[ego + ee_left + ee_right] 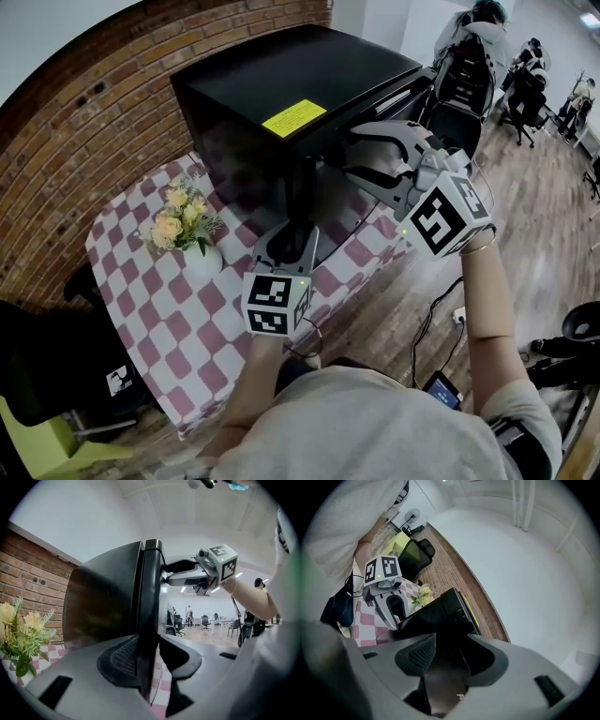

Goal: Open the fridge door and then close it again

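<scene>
Fridge (pixel 281 75): black, sits on the surface in the upper middle of the head view, yellow sticker (pixel 293 118) on its top. Door (pixel 152 602) lies against the body, with only a thin seam visible in the left gripper view, where it's seen edge-on, just left of frame centre.

Left tool (pixel 149 641): pinching the door's vertical edge low down. The slab fills the gap between the tips, one pad on the glossy side panel side, the other on the door's front.

Right tool (pixel 452 639): spread, astride the door's top edge near the upper corner, one jaw over the fridge top and one in front of the door face. Pads aren't visibly pressing. Head view puts it right of centre, above and right of the left tool.

Surface: pink-and-white checked cloth (pixel 178 319). White vase of yellow flowers (pixel 187 230) stands left of the fridge, near but apart.

Brick wall (pixel 84 122) runs along the upper left. Wood floor (pixel 525 187) is on the right, with office chairs (pixel 464 75) at upper right.
</scene>
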Demonstrator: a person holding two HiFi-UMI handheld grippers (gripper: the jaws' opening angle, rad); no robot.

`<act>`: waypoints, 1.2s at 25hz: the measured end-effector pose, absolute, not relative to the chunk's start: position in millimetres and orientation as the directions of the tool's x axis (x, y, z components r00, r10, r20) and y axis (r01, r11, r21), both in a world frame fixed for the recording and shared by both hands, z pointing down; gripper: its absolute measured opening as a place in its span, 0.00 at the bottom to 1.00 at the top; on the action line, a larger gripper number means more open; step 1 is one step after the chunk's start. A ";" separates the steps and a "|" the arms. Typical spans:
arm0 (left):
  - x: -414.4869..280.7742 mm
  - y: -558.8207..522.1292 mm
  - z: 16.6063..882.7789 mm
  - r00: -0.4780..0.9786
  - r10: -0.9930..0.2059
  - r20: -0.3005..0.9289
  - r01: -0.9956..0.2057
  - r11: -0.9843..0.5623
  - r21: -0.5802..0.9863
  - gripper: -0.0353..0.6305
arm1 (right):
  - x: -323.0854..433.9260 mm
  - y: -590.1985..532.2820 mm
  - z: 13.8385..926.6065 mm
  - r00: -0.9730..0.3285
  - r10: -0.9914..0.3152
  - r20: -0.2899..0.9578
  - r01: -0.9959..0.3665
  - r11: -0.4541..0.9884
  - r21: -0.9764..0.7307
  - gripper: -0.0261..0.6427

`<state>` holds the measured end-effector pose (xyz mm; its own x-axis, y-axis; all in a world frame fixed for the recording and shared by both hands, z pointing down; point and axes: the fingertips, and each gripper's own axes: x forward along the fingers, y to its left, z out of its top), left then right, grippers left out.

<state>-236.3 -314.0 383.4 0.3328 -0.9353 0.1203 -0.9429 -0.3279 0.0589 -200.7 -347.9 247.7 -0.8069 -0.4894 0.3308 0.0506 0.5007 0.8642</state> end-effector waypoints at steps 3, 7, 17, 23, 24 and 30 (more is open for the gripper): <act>-235.5 -314.2 383.8 0.337 -0.933 0.130 -0.942 -0.332 0.054 0.24 | -199.5 -348.1 247.2 -0.813 -0.490 0.315 0.033 0.502 0.864 0.35; -233.9 -312.8 382.2 0.357 -0.924 0.134 -0.934 -0.353 0.056 0.24 | -197.4 -347.0 245.6 -0.810 -0.488 0.324 0.041 0.504 0.863 0.35; -231.5 -312.3 383.1 0.305 -0.945 0.114 -0.952 -0.300 0.055 0.24 | -193.8 -345.6 244.3 -0.830 -0.451 0.327 0.064 0.505 0.861 0.31; -229.8 -312.7 383.3 0.225 -0.969 0.106 -0.973 -0.218 0.074 0.25 | -191.7 -345.0 243.9 -0.844 -0.427 0.324 0.070 0.511 0.857 0.29; -229.7 -313.1 383.6 0.212 -0.971 0.108 -0.976 -0.204 0.075 0.25 | -191.4 -345.1 244.2 -0.846 -0.423 0.324 0.073 0.510 0.857 0.28; -220.2 -308.0 383.0 0.188 -0.975 0.115 -0.980 -0.179 0.086 0.25 | -183.9 -340.3 243.3 -0.862 -0.380 0.336 0.106 0.513 0.852 0.27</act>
